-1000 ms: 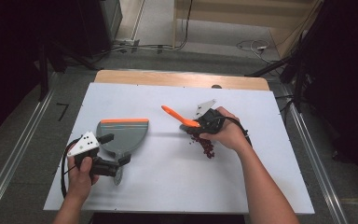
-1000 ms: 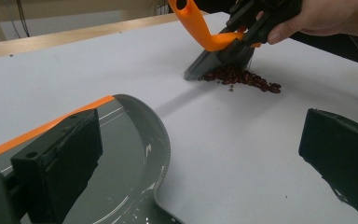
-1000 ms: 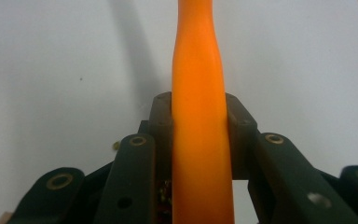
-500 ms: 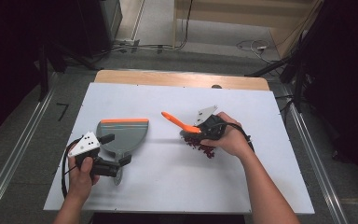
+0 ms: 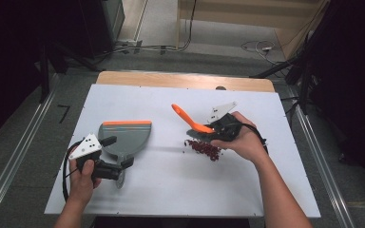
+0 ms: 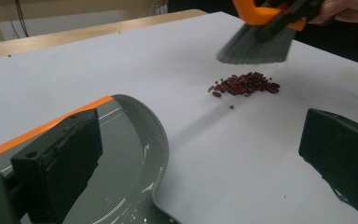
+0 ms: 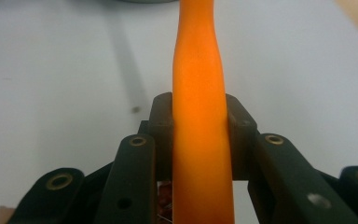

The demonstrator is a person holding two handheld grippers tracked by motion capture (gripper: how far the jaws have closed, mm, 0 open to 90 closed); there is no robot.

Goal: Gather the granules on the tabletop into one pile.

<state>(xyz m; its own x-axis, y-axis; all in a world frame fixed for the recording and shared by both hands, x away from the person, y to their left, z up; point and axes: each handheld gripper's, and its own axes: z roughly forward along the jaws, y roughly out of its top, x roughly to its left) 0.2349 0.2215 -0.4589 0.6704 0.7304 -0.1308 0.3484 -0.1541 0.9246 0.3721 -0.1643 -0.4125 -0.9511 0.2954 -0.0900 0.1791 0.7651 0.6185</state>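
Brush (image 7: 199,93) clamped between right gripper (image 5: 218,129) jaws, seemingly above beans (image 5: 203,147).

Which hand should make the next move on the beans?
Right. Its gripper already clamps the brush just above the beans; the left gripper stays at the dustpan.

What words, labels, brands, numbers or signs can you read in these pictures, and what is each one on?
None can be read: the dustpan, the brush, the beans and the table show no lettering.
A black mark on the floor left of the table is no clear character.
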